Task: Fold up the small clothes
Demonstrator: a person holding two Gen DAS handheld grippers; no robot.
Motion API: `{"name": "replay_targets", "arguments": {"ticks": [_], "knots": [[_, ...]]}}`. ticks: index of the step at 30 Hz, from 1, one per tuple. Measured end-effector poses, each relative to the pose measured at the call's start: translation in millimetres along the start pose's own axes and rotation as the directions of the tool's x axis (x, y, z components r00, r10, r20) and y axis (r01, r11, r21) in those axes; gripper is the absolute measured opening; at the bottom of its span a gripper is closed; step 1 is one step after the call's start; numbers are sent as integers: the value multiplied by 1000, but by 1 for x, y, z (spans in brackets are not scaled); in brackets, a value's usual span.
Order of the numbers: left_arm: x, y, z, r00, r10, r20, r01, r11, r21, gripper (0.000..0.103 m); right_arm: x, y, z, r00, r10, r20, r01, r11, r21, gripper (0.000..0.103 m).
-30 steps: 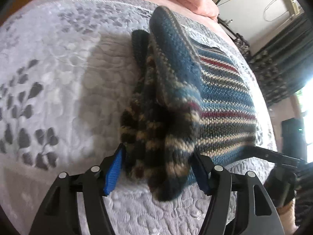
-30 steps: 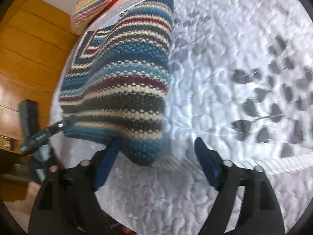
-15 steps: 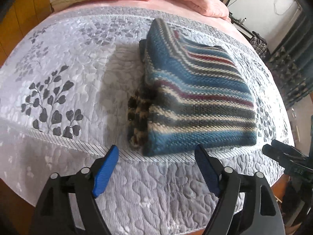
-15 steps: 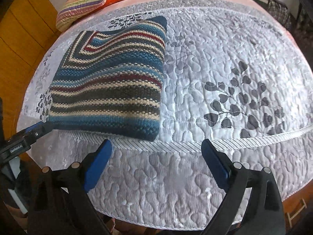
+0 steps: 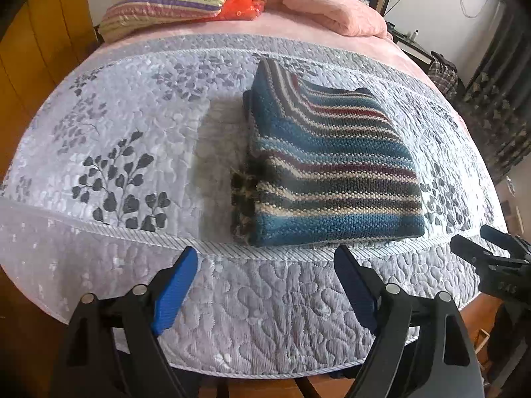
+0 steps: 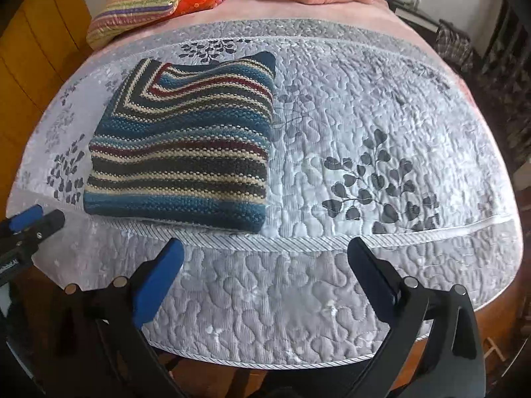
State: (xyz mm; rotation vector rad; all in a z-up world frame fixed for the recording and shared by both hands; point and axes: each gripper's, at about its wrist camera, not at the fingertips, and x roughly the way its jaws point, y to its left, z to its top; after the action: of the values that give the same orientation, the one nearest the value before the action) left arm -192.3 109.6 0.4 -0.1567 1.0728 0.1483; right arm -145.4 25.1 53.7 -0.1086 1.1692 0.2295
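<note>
A striped knitted garment in blue, cream, dark grey and red wool (image 5: 332, 172) is seen lying folded into a thick, roughly square bundle on the grey quilted bedspread with a dark leaf print (image 5: 126, 152), close to the near edge of the bed. An under-layer is seen protruding slightly along the bundle's left side in the left wrist view.

Left gripper (image 5: 265, 285): blue-padded fingers spread wide apart, nothing held, positioned off the near edge of the bed, short of the bundle. Right gripper (image 6: 265, 275): fingers likewise spread wide, empty, near the bed edge and offset to the right of the bundle, which lies left of centre in that view (image 6: 186, 146).

Beyond the bedspread, a striped multicoloured pillow (image 5: 166, 3), an orange cloth (image 5: 245, 0) and a pink duvet (image 5: 325, 3) are noted at the head of the bed.

Step judged: folding appears complete or nearly so, with the bundle released. Next move, if any, would call for tucking in the protruding left layer or squaring the edges; otherwise another garment would be needed, none being visible.
</note>
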Motion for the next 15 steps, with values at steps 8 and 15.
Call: {"name": "replay_targets", "arguments": {"ticks": [8, 15], "knots": [[-9, -7, -5, 1000, 19, 11, -20, 1000, 22, 85, -12, 1, 2, 1000, -17, 12, 17, 1000, 14, 100], [-7, -13, -5, 1000, 24, 6, -24, 999, 39, 85, -12, 4, 3, 1000, -20, 11, 20, 1000, 4, 100]]}}
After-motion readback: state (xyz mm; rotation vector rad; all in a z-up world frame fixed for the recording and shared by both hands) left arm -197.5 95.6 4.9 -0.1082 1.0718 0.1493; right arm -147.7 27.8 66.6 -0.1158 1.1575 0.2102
